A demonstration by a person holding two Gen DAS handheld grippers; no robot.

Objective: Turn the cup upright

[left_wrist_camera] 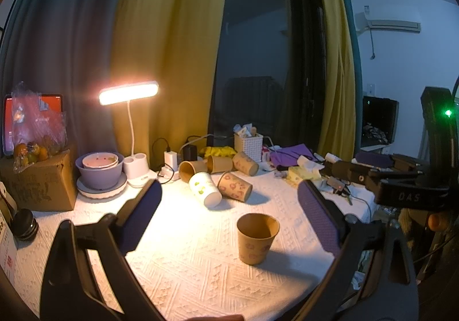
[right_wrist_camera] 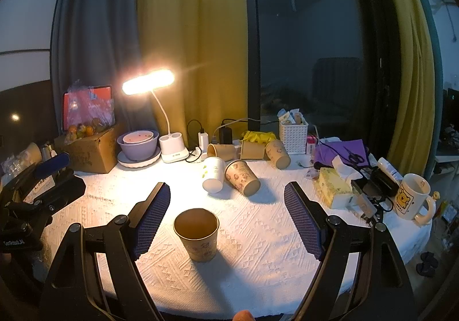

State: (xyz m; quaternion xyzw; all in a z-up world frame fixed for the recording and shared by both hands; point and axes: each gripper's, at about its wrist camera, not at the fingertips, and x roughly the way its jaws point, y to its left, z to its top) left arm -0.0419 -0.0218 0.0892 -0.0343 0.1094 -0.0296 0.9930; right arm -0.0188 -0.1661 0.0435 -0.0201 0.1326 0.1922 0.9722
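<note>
On white tablecloth (right_wrist_camera: pixel 258 235), upright brown cup (right_wrist_camera: pixel 196 235), both grippers' jaws wide apart, touching nothing

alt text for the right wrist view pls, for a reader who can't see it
A brown paper cup with a printed pattern stands upright on a white textured tablecloth, between the open right tongs and touching neither finger. Behind it a white paper cup and several brown paper cups lie on their sides near a lit white desk lamp.
</note>
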